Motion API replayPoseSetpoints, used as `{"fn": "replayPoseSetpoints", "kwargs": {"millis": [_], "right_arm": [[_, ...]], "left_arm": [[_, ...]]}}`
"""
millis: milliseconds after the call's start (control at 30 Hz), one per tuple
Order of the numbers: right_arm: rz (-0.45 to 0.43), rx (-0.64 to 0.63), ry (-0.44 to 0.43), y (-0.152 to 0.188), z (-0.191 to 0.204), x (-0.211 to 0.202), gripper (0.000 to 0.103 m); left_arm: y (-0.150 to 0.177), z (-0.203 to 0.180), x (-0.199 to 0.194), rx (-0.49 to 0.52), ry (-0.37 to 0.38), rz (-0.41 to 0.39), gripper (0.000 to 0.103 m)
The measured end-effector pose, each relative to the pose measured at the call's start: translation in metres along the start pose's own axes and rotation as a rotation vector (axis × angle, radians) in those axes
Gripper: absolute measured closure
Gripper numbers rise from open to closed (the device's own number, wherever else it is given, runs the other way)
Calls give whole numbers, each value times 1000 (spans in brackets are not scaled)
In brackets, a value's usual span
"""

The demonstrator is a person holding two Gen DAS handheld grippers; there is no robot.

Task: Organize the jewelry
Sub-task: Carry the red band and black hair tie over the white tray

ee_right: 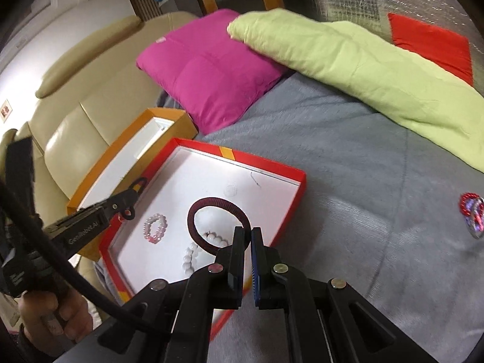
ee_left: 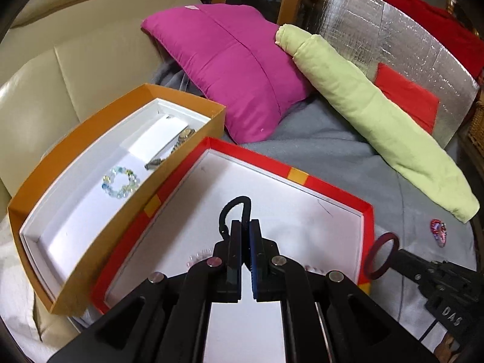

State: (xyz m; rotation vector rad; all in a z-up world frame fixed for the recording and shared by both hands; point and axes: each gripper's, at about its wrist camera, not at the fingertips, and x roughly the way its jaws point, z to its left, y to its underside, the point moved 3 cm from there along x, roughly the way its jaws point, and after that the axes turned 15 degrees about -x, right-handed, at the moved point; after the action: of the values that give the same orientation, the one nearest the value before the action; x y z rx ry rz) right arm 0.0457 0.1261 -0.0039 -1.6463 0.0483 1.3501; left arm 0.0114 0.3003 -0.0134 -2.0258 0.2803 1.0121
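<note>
While both grippers carry hair ties toward the red box (ee_left: pixel 329 195), the step in hand looks like delivery, not picking. The left gripper (ee_left: pixel 245 227) has its jaws clamped on a black tie (ee_left: pixel 234 205), whose loop sticks up past the fingertips, over the box's white floor. The right gripper (ee_right: pixel 247 234) is pinched shut on a maroon tie (ee_right: pixel 211 211), the ring hanging open above the same box; from the left wrist view that ring sits just at the box's near right corner.

Already lying in the box are a pink bracelet (ee_right: pixel 155 228) and white beads (ee_right: pixel 193 254). An orange box (ee_left: pixel 118 99), touching the red one on its left, holds a pale blue-green bracelet (ee_left: pixel 121 183) and some darker pieces I cannot make out.

Next, I judge, each gripper needs to be lowered close to the floor of the red box and opened, with the ties set on bare white card clear of the beads. The 2 grippers are near one another, so letting go 1 at a time would avoid a knock. 1 red-and-blue piece (ee_right: pixel 472 213) lies loose on the blanket (ee_right: pixel 348 151), well apart from the boxes, and looks left to collect.

Both boxes rest on that grey blanket, soft and uneven. Behind are a magenta cushion (ee_right: pixel 211 69), a green pillow (ee_right: pixel 348 57), a cream sofa (ee_left: pixel 60 69) and a silver foil panel (ee_left: pixel 408 39).
</note>
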Motion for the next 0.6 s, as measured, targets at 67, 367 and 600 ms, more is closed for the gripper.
{"fn": "replayPoseSetpoints", "kwargs": {"millis": [67, 367, 600], "right_arm": [[14, -5, 7, -5, 1, 10, 98], [73, 1, 36, -16, 0, 47, 98], [92, -7, 53, -18, 2, 59, 98]], "left_arm": [[-4, 0, 7, -11, -6, 4, 98], [-5, 0, 34, 2, -39, 21, 98], [-4, 1, 42, 12, -53, 21, 98]]}}
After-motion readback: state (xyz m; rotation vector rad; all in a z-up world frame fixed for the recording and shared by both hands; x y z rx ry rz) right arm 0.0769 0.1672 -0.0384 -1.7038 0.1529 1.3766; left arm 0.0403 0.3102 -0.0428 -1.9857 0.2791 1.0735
